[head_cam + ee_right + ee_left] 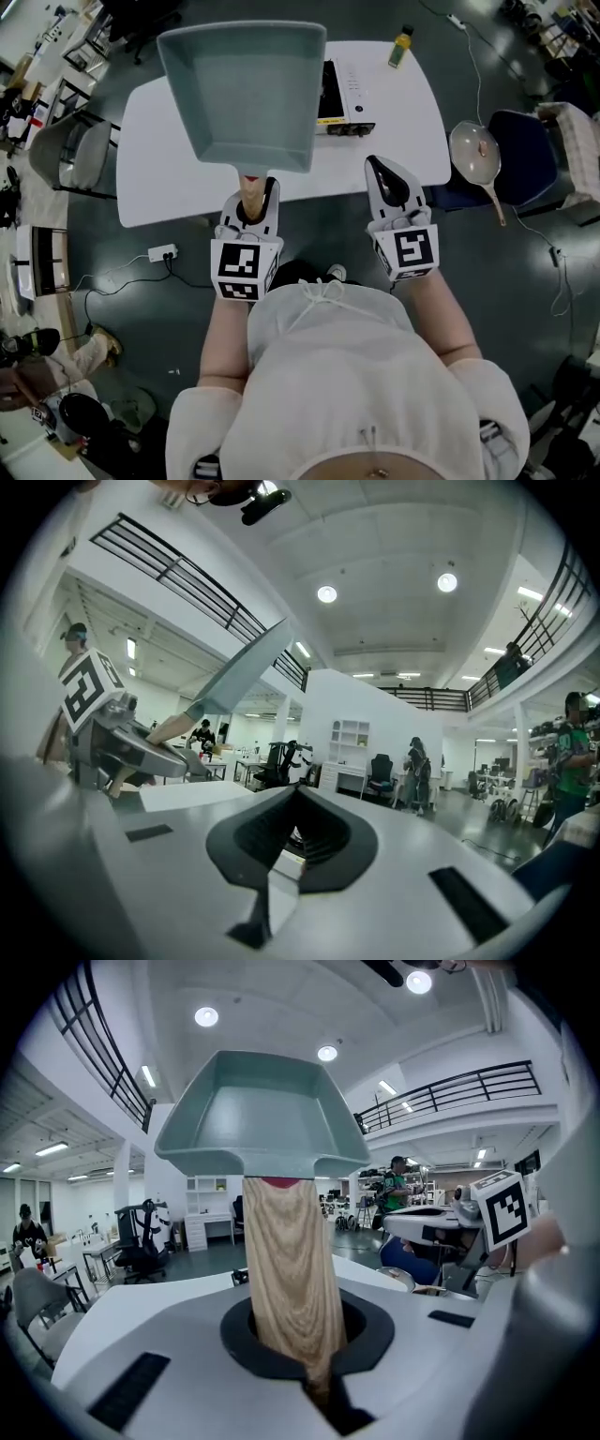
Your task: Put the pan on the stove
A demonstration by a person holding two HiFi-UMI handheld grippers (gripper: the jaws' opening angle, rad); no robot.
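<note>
Pan (246,94): off the counter and up in the air, carried by its wooden handle (291,1269) – in the head view its square body hangs over the middle of the counter and covers part of the stove, but I can't say it sits over the burner.
Counter (155,141): white, with the stove toward its far side; nothing else stands in the pan's way.
Stove (349,94): flat on the counter, top bare where I can see it.
Left gripper (255,199): jaws clamped tight on the lower end of the handle, pan tipped upward from them.
Right gripper (384,176): jaws together on nothing, held just beside the left one, near the counter's front edge.
Done: pick-up and lift, as I judge it.
Left: carry the pan a little to the right, level it, lower it onto the stove – then let go.
</note>
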